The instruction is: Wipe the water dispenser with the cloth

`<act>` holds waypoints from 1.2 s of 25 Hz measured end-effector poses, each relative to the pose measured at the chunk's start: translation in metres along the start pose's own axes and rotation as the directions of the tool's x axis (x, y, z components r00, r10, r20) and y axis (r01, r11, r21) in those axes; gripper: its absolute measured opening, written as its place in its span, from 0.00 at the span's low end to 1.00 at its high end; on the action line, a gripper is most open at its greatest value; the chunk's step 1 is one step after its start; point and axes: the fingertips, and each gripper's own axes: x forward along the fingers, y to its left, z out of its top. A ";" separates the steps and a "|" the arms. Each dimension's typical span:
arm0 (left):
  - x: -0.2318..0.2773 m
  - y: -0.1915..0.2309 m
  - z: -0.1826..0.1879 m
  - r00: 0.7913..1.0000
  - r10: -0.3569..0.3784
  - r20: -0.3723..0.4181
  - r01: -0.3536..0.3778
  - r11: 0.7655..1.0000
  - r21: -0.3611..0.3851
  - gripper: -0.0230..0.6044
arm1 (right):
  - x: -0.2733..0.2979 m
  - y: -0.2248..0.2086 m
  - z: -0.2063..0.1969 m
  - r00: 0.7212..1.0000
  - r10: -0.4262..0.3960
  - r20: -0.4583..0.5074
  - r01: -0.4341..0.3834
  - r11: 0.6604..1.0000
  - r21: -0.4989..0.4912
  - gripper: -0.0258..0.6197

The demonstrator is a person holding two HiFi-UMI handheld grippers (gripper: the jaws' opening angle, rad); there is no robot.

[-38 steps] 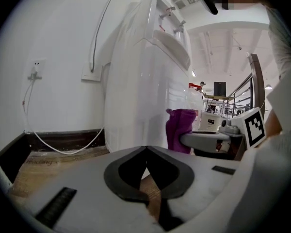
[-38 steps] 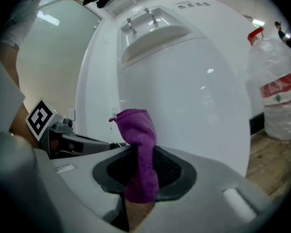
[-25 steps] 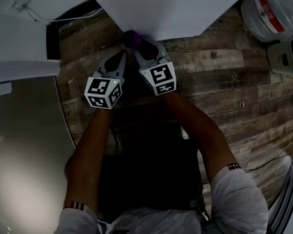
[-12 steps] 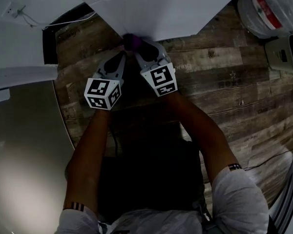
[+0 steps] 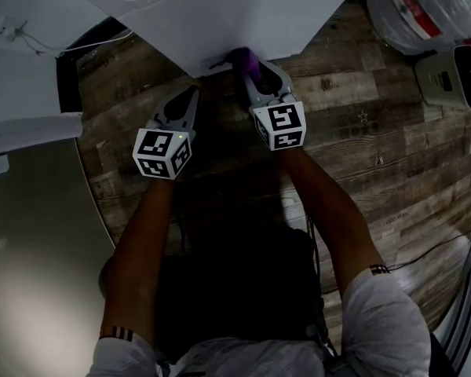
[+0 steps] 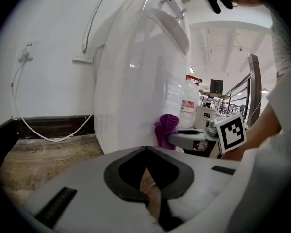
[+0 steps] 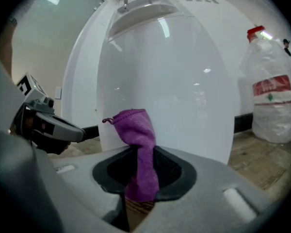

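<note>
The white water dispenser (image 5: 235, 14) stands on the wood floor ahead of me; its rounded front fills the right gripper view (image 7: 169, 81) and shows at the middle of the left gripper view (image 6: 136, 86). My right gripper (image 5: 250, 67) is shut on a purple cloth (image 7: 138, 149), and the cloth's free end (image 5: 243, 57) is pressed against the dispenser's lower front. The cloth (image 6: 166, 127) also shows from the left gripper view. My left gripper (image 5: 190, 93) is shut with nothing in it, low beside the dispenser's left corner, apart from it.
A large water bottle (image 5: 412, 14) with a red label stands to the right of the dispenser (image 7: 274, 96). A small grey appliance (image 5: 455, 77) sits on the floor at far right. A cable (image 6: 48, 135) runs along the wall's baseboard at left. A pale tabletop (image 5: 31, 234) lies at left.
My right gripper has slid the cloth to the right along the dispenser's lower front. The left gripper has stayed nearly where it was.
</note>
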 end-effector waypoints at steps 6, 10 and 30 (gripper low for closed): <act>0.005 -0.007 0.002 1.000 -0.004 0.001 0.004 1.000 0.003 0.03 | -0.013 -0.041 -0.008 0.996 -0.088 -0.006 0.088 0.995 0.053 0.19; 0.007 -0.009 0.004 1.000 -0.004 0.005 0.004 1.000 0.001 0.03 | -0.022 -0.069 -0.009 0.990 -0.142 -0.006 0.142 0.987 0.071 0.19; 0.007 -0.015 0.020 1.000 -0.006 0.014 0.006 1.000 0.029 0.03 | -0.063 -0.151 -0.004 0.957 -0.288 -0.024 0.289 0.954 0.083 0.19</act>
